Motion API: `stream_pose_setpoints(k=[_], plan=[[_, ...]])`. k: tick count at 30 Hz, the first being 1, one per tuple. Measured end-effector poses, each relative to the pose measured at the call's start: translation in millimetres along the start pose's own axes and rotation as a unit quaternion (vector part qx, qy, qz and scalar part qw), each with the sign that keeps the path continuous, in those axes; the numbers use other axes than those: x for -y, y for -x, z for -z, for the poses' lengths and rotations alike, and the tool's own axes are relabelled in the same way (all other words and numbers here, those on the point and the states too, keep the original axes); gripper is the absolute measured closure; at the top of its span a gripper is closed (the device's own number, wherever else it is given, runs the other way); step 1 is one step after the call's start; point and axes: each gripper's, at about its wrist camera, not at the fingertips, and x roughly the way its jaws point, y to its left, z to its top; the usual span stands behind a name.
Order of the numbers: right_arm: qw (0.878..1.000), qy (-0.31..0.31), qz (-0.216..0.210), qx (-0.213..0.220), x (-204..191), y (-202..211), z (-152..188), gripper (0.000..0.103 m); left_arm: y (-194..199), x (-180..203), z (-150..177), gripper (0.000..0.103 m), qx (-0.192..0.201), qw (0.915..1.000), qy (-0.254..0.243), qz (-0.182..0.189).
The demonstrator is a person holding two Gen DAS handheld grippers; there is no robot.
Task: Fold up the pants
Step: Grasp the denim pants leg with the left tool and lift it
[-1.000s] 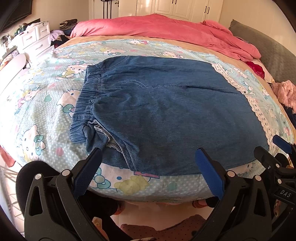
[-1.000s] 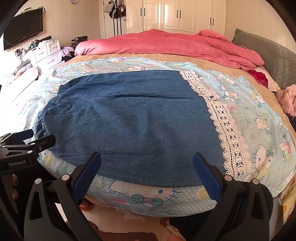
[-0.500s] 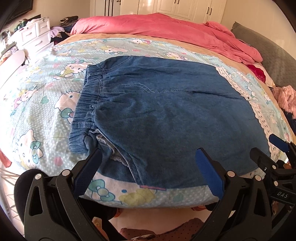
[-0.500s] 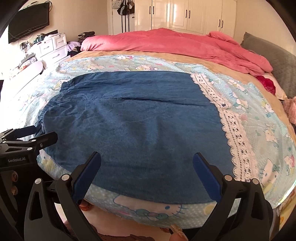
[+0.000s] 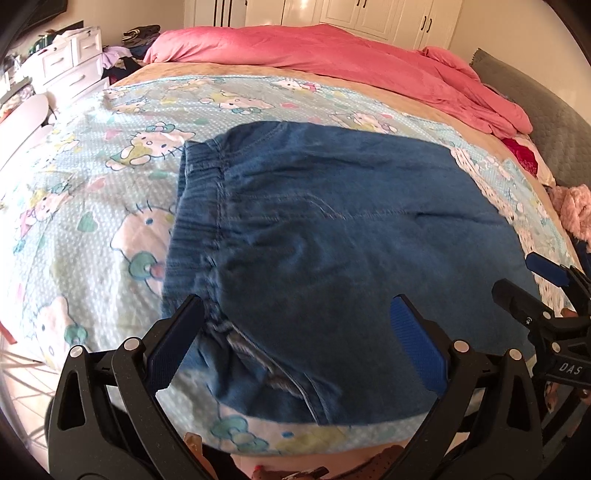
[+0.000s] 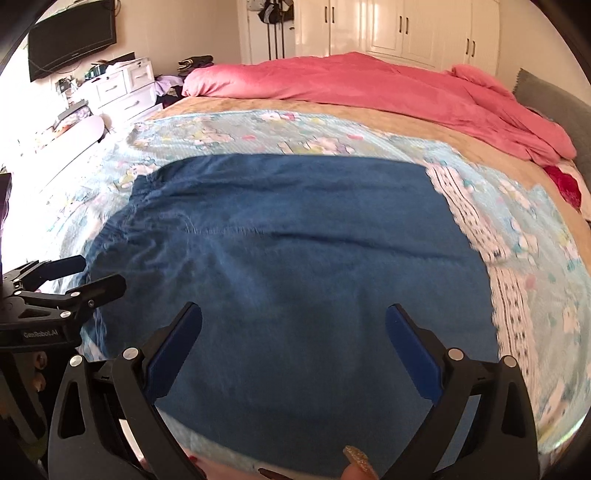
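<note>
Sunlit bedroom filled both of my feeds: white wardrobe doors [image 6: 399, 33] along the far wall, a white chest of drawers [image 6: 122, 88] to the left with a dark television [image 6: 72, 38] mounted above it. On the bed, a pink duvet [image 5: 332, 55] was heaped along the far side, and a pale blue cartoon-cat sheet [image 5: 92, 206] covered the near part of the mattress.

On that sheet lay the denim pants [image 5: 351, 236], spread flat and already doubled over, with the elastic waistband [image 5: 195, 210] at the left and a white lace strip [image 6: 476, 229] just beside the right edge. At the near left corner the layers gaped a little, showing a frayed inner seam.

My left gripper [image 5: 295, 332] hovered over the near waistband corner with its blue-padded fingers spread wide, gripping nothing. My right gripper [image 6: 293, 332] hung over the near middle of the denim, equally wide apart and empty. Whether either pad touched the cloth I could not tell. Each gripper showed at the edge of the other's view.
</note>
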Motion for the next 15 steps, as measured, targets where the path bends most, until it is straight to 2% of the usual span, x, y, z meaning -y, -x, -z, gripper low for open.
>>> stream_pose_setpoints(k=[8,15], plan=[[1.000,0.021,-0.006,0.013,0,-12,-41,0.004,-5,-30,-32,0.009,0.015,0.9994,0.026,-0.015],[0.998,0.058,-0.011,0.020,-11,-30,-71,0.004,-14,-58,-62,0.008,0.020,0.9977,0.040,-0.051]])
